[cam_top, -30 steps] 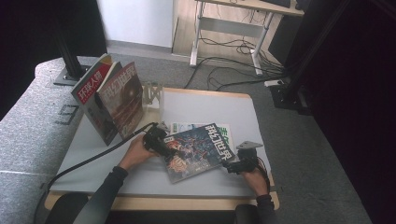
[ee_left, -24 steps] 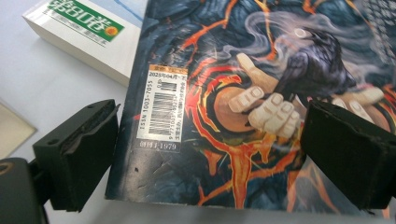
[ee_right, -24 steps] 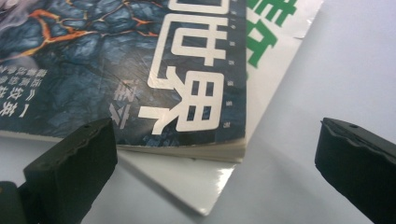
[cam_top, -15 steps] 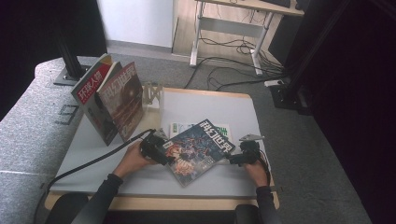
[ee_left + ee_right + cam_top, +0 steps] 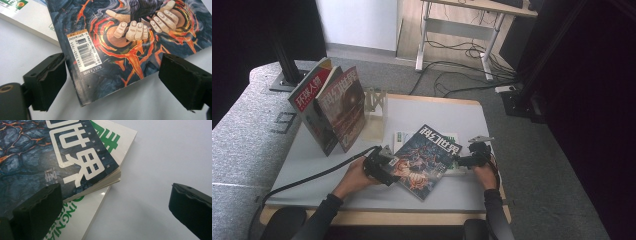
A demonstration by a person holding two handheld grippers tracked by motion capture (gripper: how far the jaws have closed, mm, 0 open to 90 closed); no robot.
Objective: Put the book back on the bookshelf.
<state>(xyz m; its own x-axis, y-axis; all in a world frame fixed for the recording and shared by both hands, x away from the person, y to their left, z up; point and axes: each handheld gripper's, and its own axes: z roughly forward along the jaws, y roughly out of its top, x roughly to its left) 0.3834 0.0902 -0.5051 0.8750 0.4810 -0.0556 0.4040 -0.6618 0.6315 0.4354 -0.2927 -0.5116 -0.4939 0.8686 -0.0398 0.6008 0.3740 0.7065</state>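
The dark magazine (image 5: 424,161) on the table covers most of the white book (image 5: 113,138) beneath. My left gripper (image 5: 112,82) has just narrowed slightly, jaws astride its corner, seemingly untouching; my right gripper (image 5: 115,207) gapes beside it.

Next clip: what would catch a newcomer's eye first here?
The dark magazine with orange lava art and bold white characters, lying askew on a white book with green lettering near the table's front. A hand-held tool flanks it on each side, the left tool at its barcode corner and the right tool at its far corner, both with jaws apart. Behind, two more magazines stand upright against a wooden rack.
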